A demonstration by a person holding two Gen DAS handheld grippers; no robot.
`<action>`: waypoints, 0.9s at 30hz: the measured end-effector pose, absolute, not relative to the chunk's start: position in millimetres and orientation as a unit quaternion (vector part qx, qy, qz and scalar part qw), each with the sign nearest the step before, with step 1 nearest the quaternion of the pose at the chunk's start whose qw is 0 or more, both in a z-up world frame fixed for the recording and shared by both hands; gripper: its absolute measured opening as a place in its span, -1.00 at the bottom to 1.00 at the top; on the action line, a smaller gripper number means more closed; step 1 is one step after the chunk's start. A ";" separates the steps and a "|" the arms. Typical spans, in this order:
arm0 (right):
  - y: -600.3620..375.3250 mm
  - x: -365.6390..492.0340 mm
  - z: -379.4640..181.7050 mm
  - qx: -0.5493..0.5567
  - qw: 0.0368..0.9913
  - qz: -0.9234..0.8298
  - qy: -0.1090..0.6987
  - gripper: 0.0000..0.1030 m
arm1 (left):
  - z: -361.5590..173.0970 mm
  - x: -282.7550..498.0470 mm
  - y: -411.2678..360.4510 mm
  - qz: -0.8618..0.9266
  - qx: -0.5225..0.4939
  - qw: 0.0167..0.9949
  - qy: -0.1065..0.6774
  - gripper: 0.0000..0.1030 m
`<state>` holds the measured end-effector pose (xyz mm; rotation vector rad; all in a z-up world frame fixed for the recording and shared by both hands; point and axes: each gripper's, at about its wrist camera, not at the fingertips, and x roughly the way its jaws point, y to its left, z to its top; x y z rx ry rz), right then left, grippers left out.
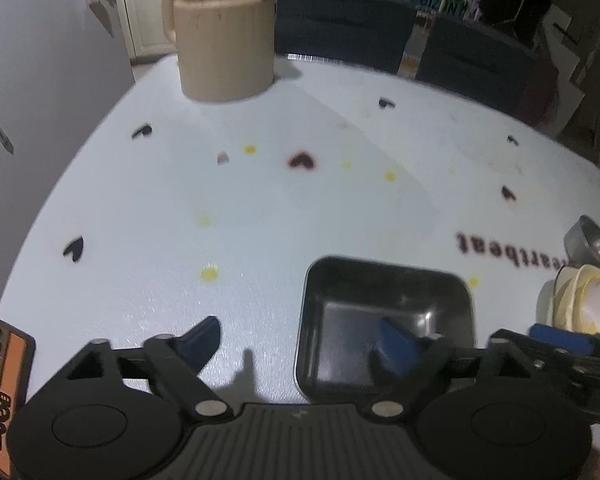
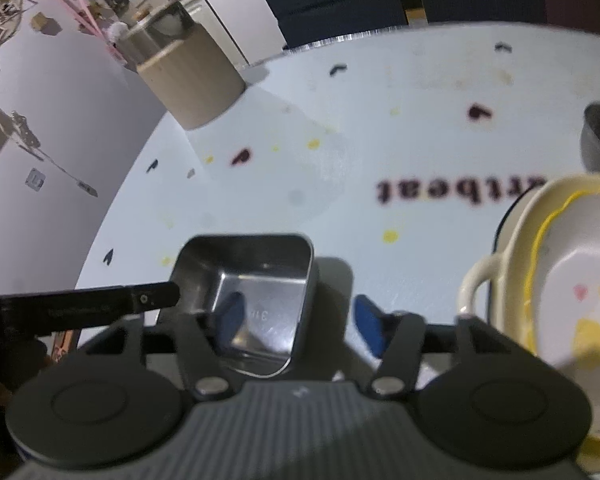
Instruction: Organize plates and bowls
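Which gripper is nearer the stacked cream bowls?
Right. The right gripper straddles the right wall of the square metal tray, right beside the cream bowls. The left gripper straddles the tray's far-side wall.

Black tool (image 1: pixel 300 344), blue fingertips (image 1: pixel 396 346), silver pivot screws.
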<state>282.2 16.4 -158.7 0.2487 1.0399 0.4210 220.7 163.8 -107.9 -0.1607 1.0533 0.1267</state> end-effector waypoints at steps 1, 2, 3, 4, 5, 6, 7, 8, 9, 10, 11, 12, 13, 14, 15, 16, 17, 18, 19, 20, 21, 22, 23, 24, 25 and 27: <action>13.6 280.1 -153.8 0.113 0.844 0.200 0.484 0.63 | -104.0 219.0 161.8 0.058 -0.075 0.863 0.495 0.83; 10.3 278.0 -148.8 0.109 0.850 0.199 0.475 0.71 | -100.8 218.3 159.9 0.057 -0.073 0.867 0.490 0.89; 6.4 276.1 -143.6 0.104 0.856 0.197 0.466 0.85 | -96.8 217.5 156.4 0.057 -0.069 0.870 0.485 0.91; 1.6 274.1 -138.7 0.099 0.862 0.196 0.457 0.91 | -93.5 217.2 153.4 0.056 -0.066 0.873 0.480 0.95; -4.1 273.0 -134.2 0.095 0.867 0.193 0.450 0.99 | -90.1 217.0 149.8 0.055 -0.065 0.876 0.474 0.98; -9.5 272.1 -130.3 0.093 0.871 0.190 0.444 0.99 | -85.9 217.2 145.0 0.052 -0.064 0.880 0.468 0.99; -15.8 272.0 -125.6 0.090 0.875 0.186 0.439 0.99 | -82.2 217.3 140.3 0.049 -0.064 0.883 0.461 1.00; -24.0 271.6 -120.1 0.085 0.880 0.179 0.432 0.99 | -78.3 217.9 134.9 0.045 -0.065 0.887 0.455 1.00; -31.4 270.8 -116.0 0.081 0.884 0.174 0.427 0.99 | -75.2 218.4 129.7 0.042 -0.065 0.890 0.449 1.00; -39.3 270.3 -111.3 0.077 0.888 0.168 0.421 0.99 | -71.6 219.2 122.7 0.038 -0.063 0.894 0.441 1.00; -49.4 270.5 -106.5 0.074 0.892 0.161 0.416 0.99 | -68.6 220.7 115.3 0.035 -0.062 0.897 0.435 1.00; -59.4 270.7 -101.1 0.071 0.896 0.153 0.411 0.99 | -65.3 222.5 107.2 0.030 -0.060 0.901 0.429 1.00; -69.0 270.8 -96.4 0.070 0.899 0.146 0.407 0.99 | -61.7 224.9 97.1 0.025 -0.058 0.904 0.422 1.00; -79.9 271.1 -90.9 0.069 0.903 0.139 0.401 0.99 | -59.5 226.6 89.6 0.021 -0.057 0.907 0.417 1.00; -91.3 271.1 -85.8 0.069 0.907 0.130 0.394 0.99 | -56.6 229.1 78.8 0.013 -0.057 0.910 0.409 1.00; -101.9 271.5 -81.5 0.068 0.912 0.121 0.387 0.99 | -54.4 231.4 69.5 0.006 -0.056 0.913 0.404 1.00; -114.5 271.7 -77.3 0.069 0.915 0.111 0.381 0.99 | -52.4 232.3 59.6 0.000 -0.056 0.915 0.399 1.00; -127.9 272.3 -74.0 0.070 0.919 0.099 0.375 0.99 | -50.6 235.3 47.5 -0.010 -0.055 0.917 0.394 1.00; -141.6 273.0 -71.4 0.072 0.922 0.088 0.370 0.99 | -49.1 238.1 37.2 -0.018 -0.055 0.919 0.390 1.00; -155.3 273.8 -69.4 0.074 0.925 0.076 0.366 0.99 | -48.4 240.4 27.6 -0.025 -0.055 0.921 0.385 1.00; -167.7 273.1 -68.7 0.077 0.927 0.065 0.362 0.99 | -47.6 244.1 15.2 -0.033 -0.056 0.922 0.382 1.00; -181.8 273.9 -68.2 0.080 0.929 0.053 0.359 0.99 | -46.9 246.3 5.2 -0.040 -0.057 0.923 0.378 1.00; -195.0 274.6 -68.2 0.083 0.930 0.039 0.357 0.99 | -46.6 248.4 -6.0 -0.050 -0.058 0.924 0.375 1.00; -205.0 274.9 -69.4 0.087 0.930 0.027 0.356 0.99 | -46.8 249.9 -15.4 -0.059 -0.057 0.924 0.373 1.00; -217.0 275.3 -71.1 0.092 0.931 0.013 0.354 0.99 | -47.5 251.6 -24.4 -0.067 -0.055 0.924 0.372 1.00; -239.6 277.0 -76.1 0.108 0.930 -0.014 0.351 0.99 | -49.4 254.7 -44.3 -0.087 -0.052 0.924 0.369 1.00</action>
